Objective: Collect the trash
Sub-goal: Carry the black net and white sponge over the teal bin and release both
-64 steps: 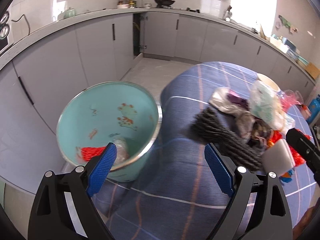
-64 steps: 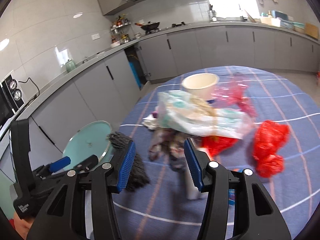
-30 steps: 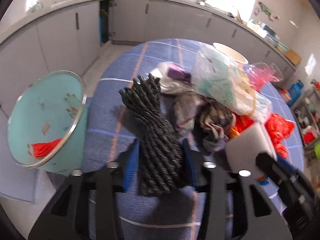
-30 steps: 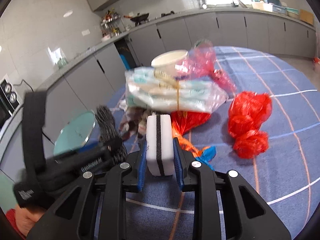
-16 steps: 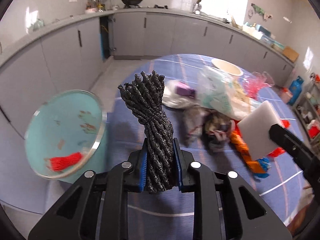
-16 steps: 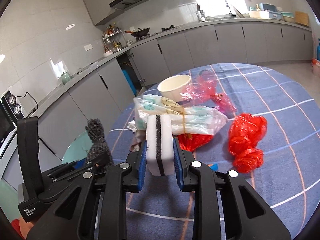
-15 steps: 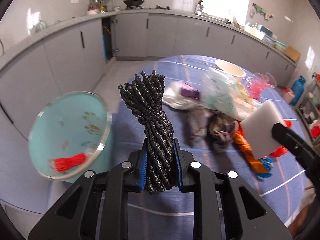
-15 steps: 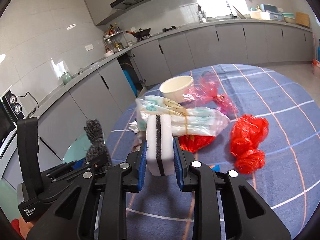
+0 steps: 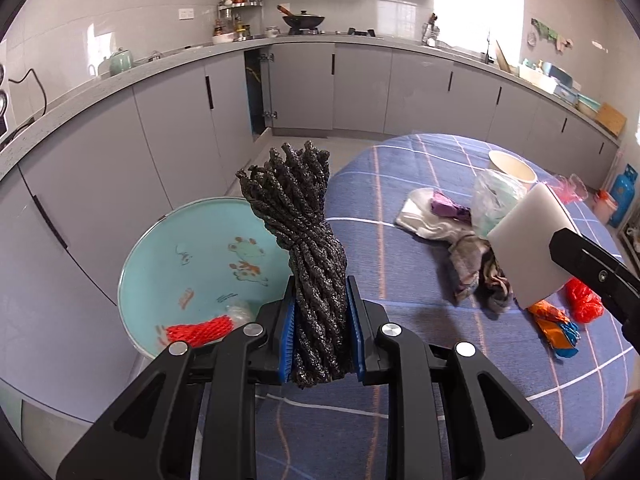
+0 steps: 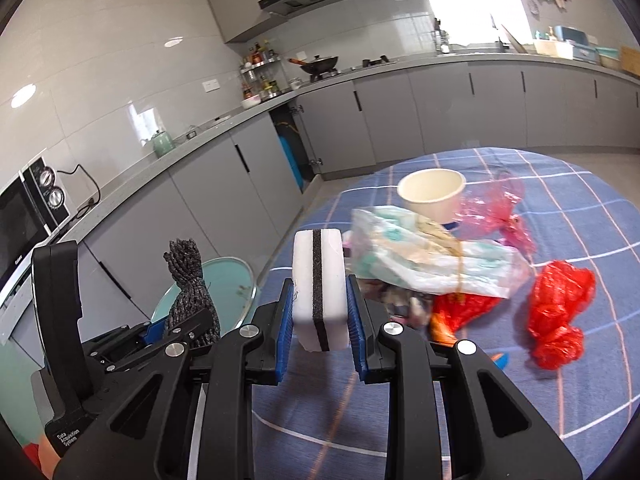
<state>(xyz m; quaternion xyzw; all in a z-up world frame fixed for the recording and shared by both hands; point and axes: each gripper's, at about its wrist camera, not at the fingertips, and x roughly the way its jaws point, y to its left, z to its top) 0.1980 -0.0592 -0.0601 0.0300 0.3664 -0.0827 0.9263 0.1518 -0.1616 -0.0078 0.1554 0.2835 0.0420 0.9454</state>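
Observation:
My left gripper (image 9: pixel 320 336) is shut on a bundle of dark grey rope (image 9: pixel 304 240) and holds it upright above the table edge, just right of the teal bin (image 9: pixel 160 256). The bin holds a red net and a clear wrapper. My right gripper (image 10: pixel 318 320) is shut on a white sponge with a black middle layer (image 10: pixel 318 280), lifted above the table; the sponge also shows in the left wrist view (image 9: pixel 528 252). The rope (image 10: pixel 190 284) and bin (image 10: pixel 232 280) show at the left of the right wrist view.
On the blue checked tablecloth (image 10: pixel 580 400) lies a trash pile: a clear bag of tissue (image 10: pixel 432 256), a cream cup (image 10: pixel 432 192), pink plastic (image 10: pixel 500 208), red bags (image 10: pixel 556 312), rags (image 9: pixel 476 268) and an orange wrapper (image 9: pixel 552 320). Grey kitchen cabinets stand behind.
Both grippers have lifted higher with the rope and the sponge. The left gripper has swung left, so the bin sits closer beneath the rope.

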